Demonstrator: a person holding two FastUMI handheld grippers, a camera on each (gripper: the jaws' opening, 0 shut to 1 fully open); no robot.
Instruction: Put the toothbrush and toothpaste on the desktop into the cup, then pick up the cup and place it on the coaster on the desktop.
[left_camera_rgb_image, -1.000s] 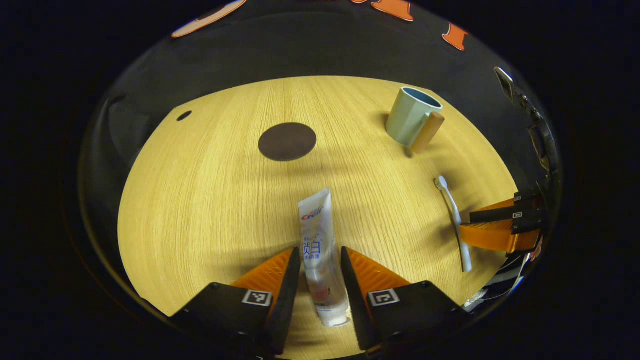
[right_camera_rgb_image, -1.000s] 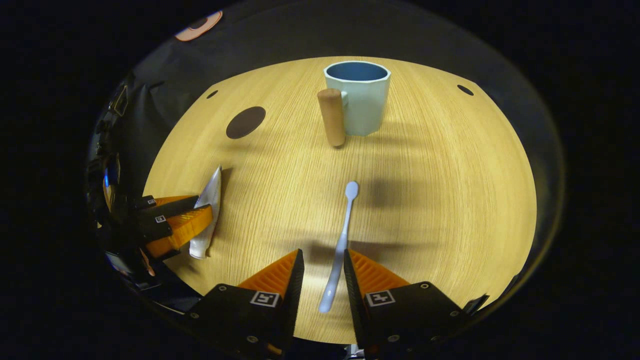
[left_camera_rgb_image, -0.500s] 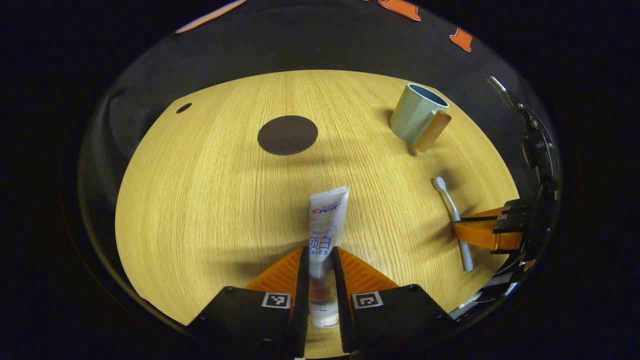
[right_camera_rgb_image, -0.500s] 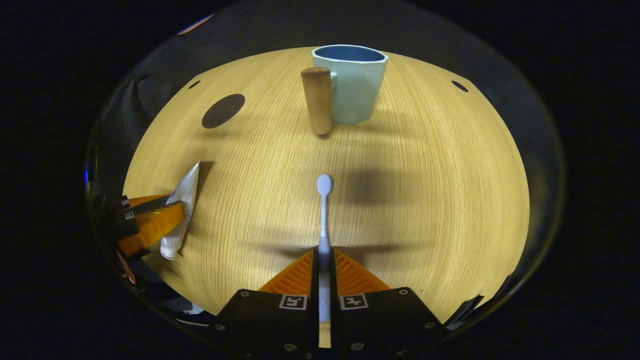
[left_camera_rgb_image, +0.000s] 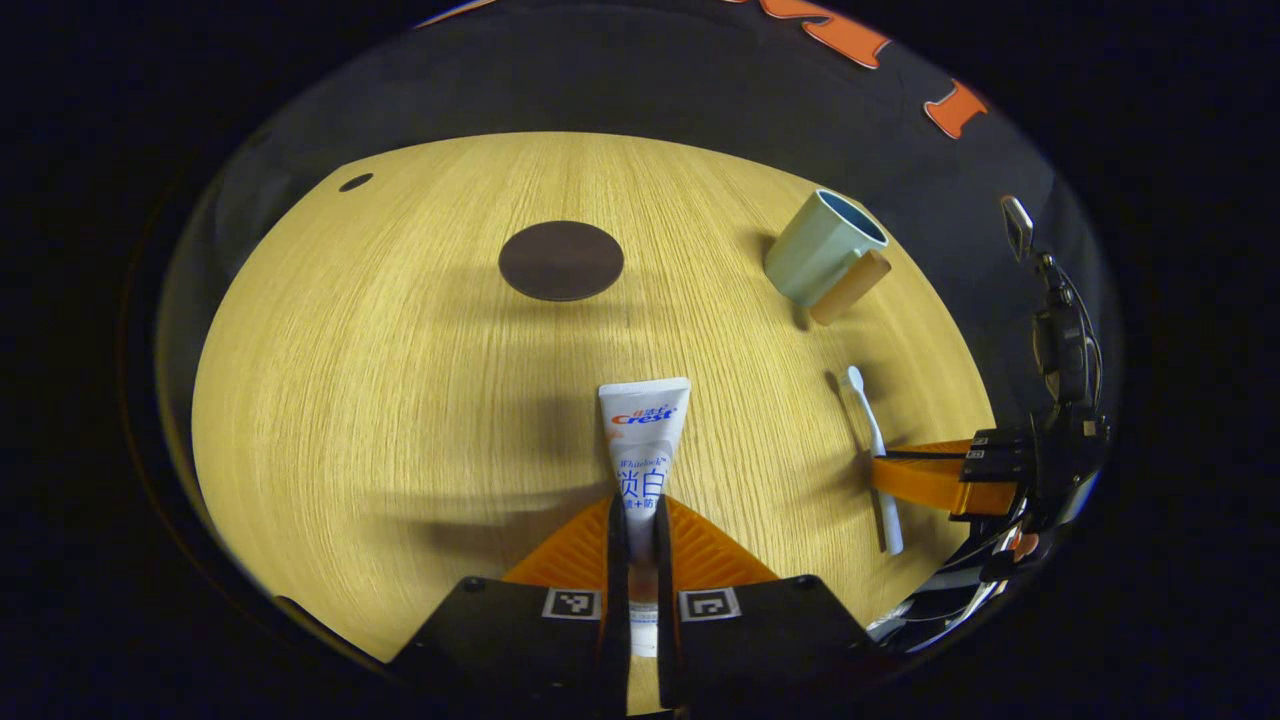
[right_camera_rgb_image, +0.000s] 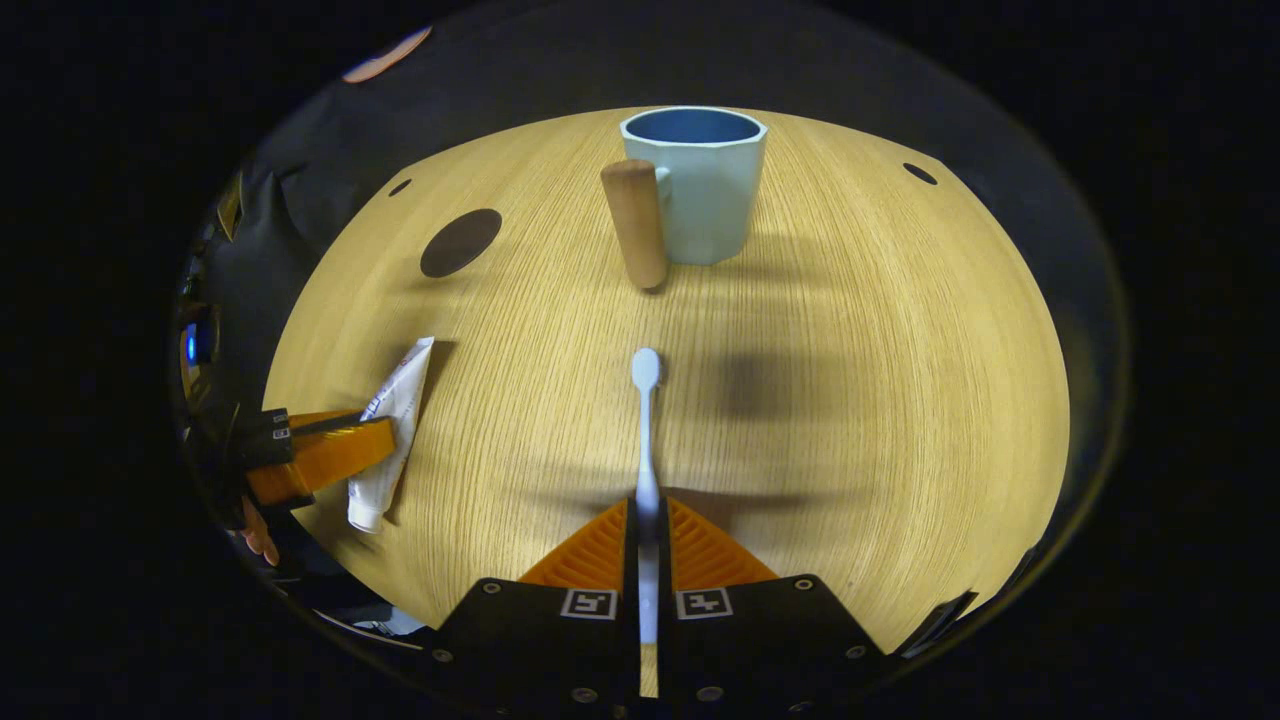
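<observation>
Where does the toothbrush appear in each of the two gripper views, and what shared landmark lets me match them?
Left gripper view: the toothbrush sits at lower right, held by the right gripper, below the cup.
Right gripper view: the toothbrush runs up the centre from the right gripper, head pointing toward the cup.
Shared landmark: the dark round coaster.
</observation>
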